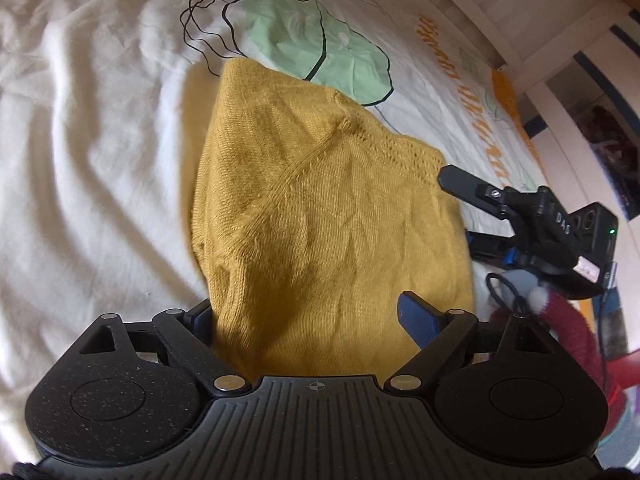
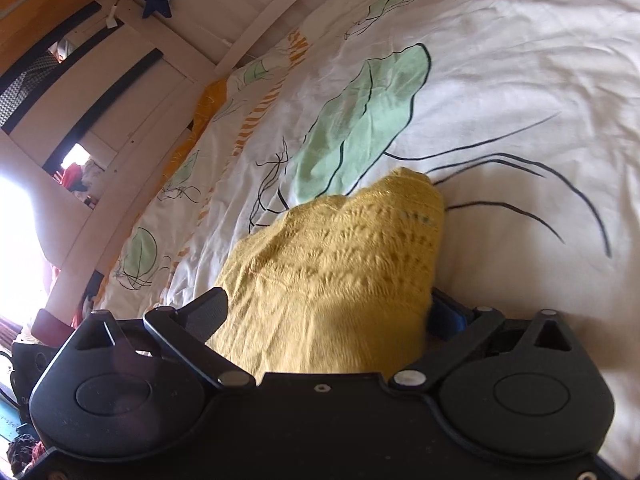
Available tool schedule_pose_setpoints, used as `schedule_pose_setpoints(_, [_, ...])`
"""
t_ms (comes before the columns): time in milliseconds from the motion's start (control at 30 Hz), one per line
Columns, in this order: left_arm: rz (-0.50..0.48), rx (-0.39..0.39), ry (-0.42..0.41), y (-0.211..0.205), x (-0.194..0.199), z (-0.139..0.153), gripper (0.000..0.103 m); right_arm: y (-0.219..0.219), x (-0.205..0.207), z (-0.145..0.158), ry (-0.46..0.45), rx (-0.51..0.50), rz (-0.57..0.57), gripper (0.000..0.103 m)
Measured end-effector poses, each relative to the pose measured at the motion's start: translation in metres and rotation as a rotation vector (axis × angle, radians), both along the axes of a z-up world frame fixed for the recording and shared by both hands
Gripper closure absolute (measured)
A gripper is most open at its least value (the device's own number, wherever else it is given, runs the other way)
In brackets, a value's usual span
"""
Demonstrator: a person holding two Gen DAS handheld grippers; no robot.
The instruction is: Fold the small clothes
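bare duvet cover (image 1: pixel 88 128) lies open around the yellow knit sweater (image 1: pixel 320 208); a white bed rail (image 2: pixel 256 28) blocks the bed's far edge.

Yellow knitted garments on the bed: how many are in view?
1. A single yellow knitted garment lies folded on the white printed bedsheet, beside a green jellyfish print. Others may be hidden outside both views.
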State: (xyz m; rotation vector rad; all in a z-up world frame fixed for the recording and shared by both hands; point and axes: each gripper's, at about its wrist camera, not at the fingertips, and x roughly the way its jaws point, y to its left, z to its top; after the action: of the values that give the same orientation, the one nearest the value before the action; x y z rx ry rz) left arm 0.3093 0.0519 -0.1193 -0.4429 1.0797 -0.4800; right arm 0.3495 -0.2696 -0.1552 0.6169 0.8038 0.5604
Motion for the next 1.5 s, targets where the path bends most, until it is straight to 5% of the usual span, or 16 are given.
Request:
schedule_pose_setpoints(267, [-0.004,-0.098,0.018,0.003,0.003,-0.004,0.016,0.006,0.009,-0.001,-0.016,0.000,0.031,0.000])
schedule_pose_setpoints(500, [-0.024,-0.053,0.030,0.001,-0.004,-0.004,0.069,0.002,0.003,0.000,-0.016,0.011,0.036,0.002])
schedule_pose_setpoints(567, [-0.002,-0.071,0.050,0.007,-0.002,-0.007,0.083,0.004,0.006,0.002,0.012,-0.019,0.024,0.025])
schedule_pose_setpoints(600, [0.008,-0.100,0.065,0.011,-0.001,-0.009,0.086,0.004,0.007,0.003,0.042,-0.052,0.010,0.060])
schedule_pose_setpoints(633, [0.016,-0.130,0.078,0.015,-0.001,-0.011,0.087,0.003,0.008,0.004,0.066,-0.068,-0.003,0.061])
schedule_pose_setpoints(867, [0.006,-0.249,0.119,0.012,-0.034,0.007,0.090,-0.006,-0.028,0.037,0.085,-0.077,-0.032,0.063])
schedule_pose_setpoints(1200, [-0.123,-0.295,0.132,-0.028,-0.149,0.021,0.090,-0.044,-0.144,0.059,0.180,-0.074,-0.012,0.062])
schedule_pose_setpoints(1300, [-0.101,-0.226,0.104,-0.031,-0.172,0.016,0.089,-0.057,-0.168,0.058,0.160,-0.102,-0.046,0.058])
schedule_pose_setpoints(1433, [-0.020,-0.002,0.049,-0.032,-0.180,0.002,0.084,-0.075,-0.180,0.048,0.111,-0.238,-0.194,0.056])
schedule_pose_setpoints(1500, [-0.018,0.019,0.011,-0.032,-0.185,0.000,0.078,-0.083,-0.183,0.042,0.102,-0.266,-0.258,0.052])
